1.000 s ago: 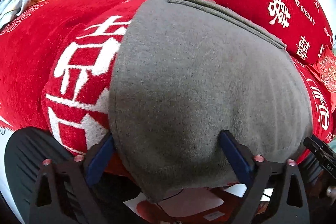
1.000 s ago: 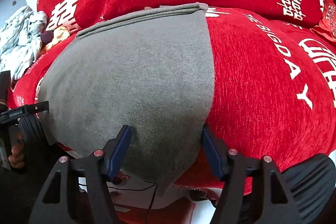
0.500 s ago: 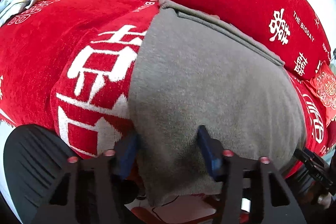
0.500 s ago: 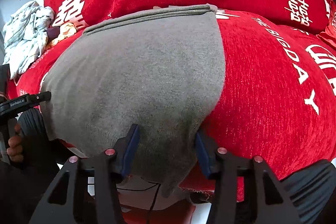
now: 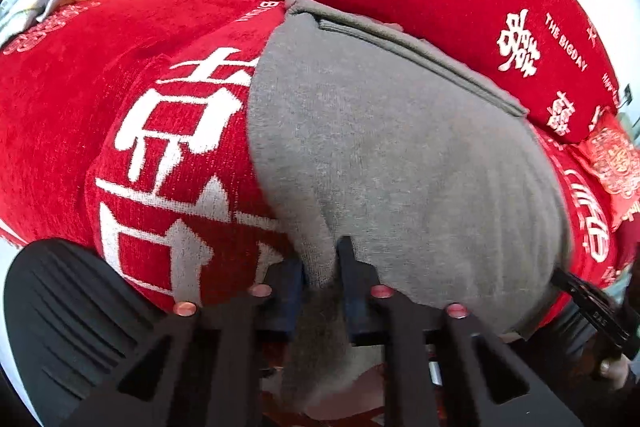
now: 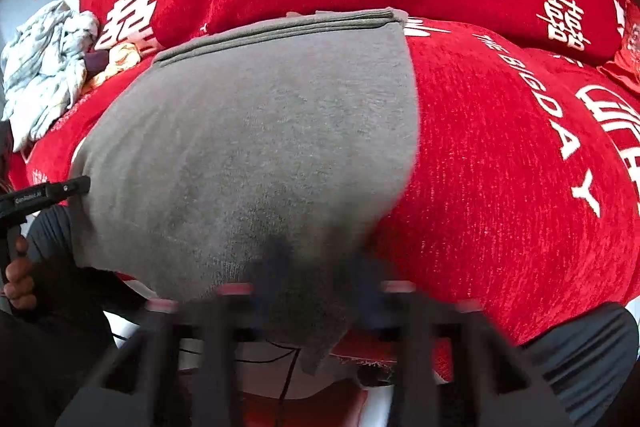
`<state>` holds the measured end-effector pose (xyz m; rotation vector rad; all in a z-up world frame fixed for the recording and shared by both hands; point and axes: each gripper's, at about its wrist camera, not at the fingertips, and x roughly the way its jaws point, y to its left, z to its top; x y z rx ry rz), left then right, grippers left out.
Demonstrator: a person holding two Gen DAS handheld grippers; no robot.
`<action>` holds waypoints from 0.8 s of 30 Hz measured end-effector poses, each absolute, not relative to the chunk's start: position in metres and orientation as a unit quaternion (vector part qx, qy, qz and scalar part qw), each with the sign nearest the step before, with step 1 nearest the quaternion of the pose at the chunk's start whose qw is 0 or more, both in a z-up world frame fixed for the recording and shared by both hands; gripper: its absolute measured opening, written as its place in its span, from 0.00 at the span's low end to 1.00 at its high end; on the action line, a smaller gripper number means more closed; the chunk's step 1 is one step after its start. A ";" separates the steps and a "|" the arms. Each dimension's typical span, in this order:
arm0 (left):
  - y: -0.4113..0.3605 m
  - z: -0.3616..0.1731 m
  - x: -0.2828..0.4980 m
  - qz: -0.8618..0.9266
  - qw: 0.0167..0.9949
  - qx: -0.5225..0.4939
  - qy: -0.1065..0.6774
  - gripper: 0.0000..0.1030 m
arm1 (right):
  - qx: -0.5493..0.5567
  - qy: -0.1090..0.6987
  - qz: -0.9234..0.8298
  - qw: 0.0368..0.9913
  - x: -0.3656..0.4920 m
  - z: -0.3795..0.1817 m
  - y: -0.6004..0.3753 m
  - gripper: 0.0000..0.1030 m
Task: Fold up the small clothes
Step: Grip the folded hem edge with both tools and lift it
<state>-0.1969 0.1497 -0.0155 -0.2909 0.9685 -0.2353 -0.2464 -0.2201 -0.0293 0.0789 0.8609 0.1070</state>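
left claw [image 5: 320, 267]: just closed, pinching near edge of gray cloth [image 5: 392, 155] | right claw [image 6: 320, 267]: just closed, pinching same edge | cloth lies on red cover [image 6: 500, 167]

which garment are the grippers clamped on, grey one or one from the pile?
The flat grey knit garment spread on the red cover. Both the left gripper and the right gripper pinch its near edge; the crumpled pale clothes pile lies untouched at far left.

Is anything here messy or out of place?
Mostly tidy: the grey garment lies flat on the red cover, its near edge hanging over the front. Only the crumpled heap of clothes at the far left looks untidy, presumably unfolded.
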 end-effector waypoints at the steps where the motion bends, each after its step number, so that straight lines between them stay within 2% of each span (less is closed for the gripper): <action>1: 0.150 -0.015 -0.197 -0.113 0.867 -0.140 0.464 0.16 | 0.063 0.418 0.064 0.904 -0.246 -0.029 -0.227 0.13; 10: 0.160 -0.019 -0.195 -0.120 0.856 -0.176 0.472 0.15 | 0.198 0.397 0.129 0.887 -0.245 -0.028 -0.262 0.12; 13: 0.158 -0.019 -0.195 -0.116 0.857 -0.171 0.472 0.16 | 0.199 0.414 0.138 0.877 -0.238 -0.037 -0.258 0.18; 14: 0.158 -0.020 -0.196 -0.116 0.858 -0.168 0.472 0.19 | 0.199 0.416 0.137 0.876 -0.236 -0.039 -0.258 0.18; 15: 0.157 -0.021 -0.196 -0.116 0.857 -0.166 0.474 0.30 | 0.198 0.413 0.137 0.878 -0.237 -0.039 -0.257 0.20; 17: 0.154 -0.021 -0.197 -0.127 0.854 -0.164 0.478 0.43 | 0.197 0.409 0.139 0.880 -0.237 -0.040 -0.256 0.24; 18: 0.150 -0.020 -0.197 -0.123 0.857 -0.152 0.477 0.41 | 0.196 0.405 0.144 0.881 -0.237 -0.040 -0.255 0.30; 19: 0.146 -0.020 -0.197 -0.119 0.860 -0.138 0.477 0.35 | 0.194 0.402 0.147 0.882 -0.239 -0.040 -0.254 0.30; 20: 0.144 -0.019 -0.198 -0.112 0.864 -0.125 0.474 0.16 | 0.182 0.402 0.144 0.886 -0.240 -0.039 -0.252 0.27; 21: 0.144 -0.017 -0.198 -0.122 0.863 -0.129 0.473 0.14 | 0.171 0.404 0.139 0.888 -0.240 -0.038 -0.250 0.12; 24: 0.149 -0.013 -0.197 -0.124 0.857 -0.143 0.479 0.13 | 0.183 0.400 0.155 0.885 -0.240 -0.031 -0.250 0.12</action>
